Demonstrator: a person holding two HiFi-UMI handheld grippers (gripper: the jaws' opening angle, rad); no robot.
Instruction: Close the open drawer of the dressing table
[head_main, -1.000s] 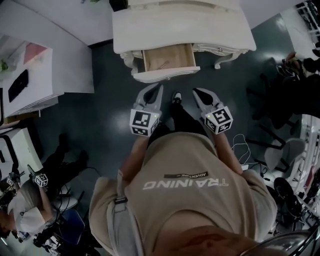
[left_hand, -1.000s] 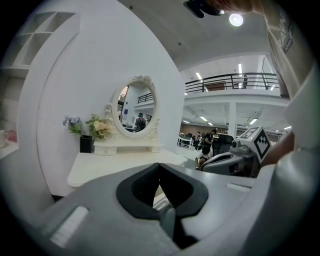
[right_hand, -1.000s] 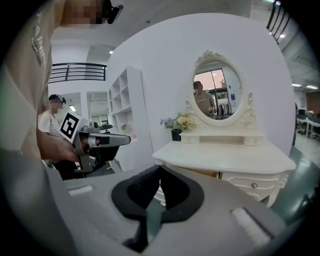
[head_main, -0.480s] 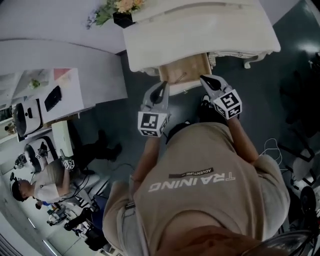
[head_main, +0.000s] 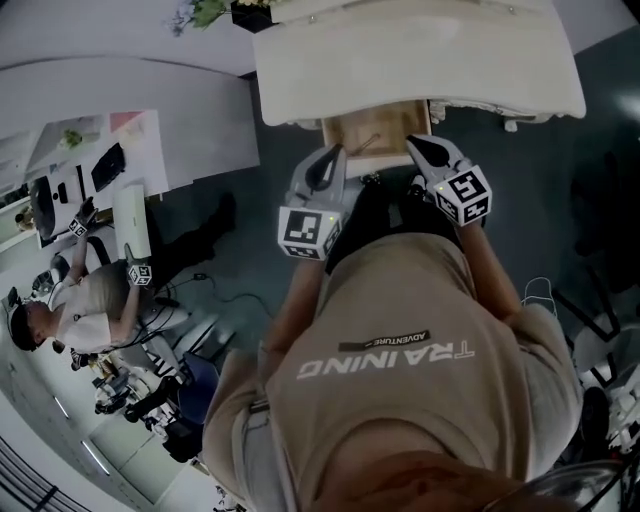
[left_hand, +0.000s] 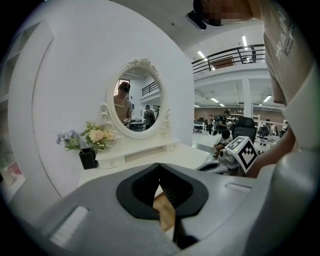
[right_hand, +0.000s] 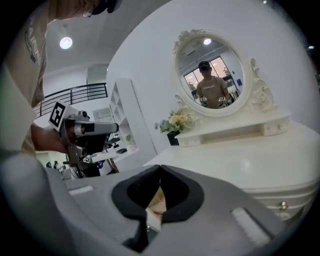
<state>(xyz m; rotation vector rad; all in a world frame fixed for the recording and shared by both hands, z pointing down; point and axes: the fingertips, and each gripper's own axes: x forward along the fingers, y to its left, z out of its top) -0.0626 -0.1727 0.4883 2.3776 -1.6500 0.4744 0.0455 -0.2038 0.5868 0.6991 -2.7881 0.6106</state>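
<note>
Tongs pair: left tongs (head_main: 330, 160) and right tongs (head_main: 420, 150), both pressed together, pinching nothing. Open pale-wood drawer (head_main: 375, 135) lies straight ahead, juts from the white bench (head_main: 420, 60) toward the person, front crosswise. Tips near either end, right seemingly nearer. Arms bent, reaching forward.

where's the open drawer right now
Head view, top centre: the drawer juts from the front of the dressing table, with the left gripper and right gripper at its front corners.
</note>
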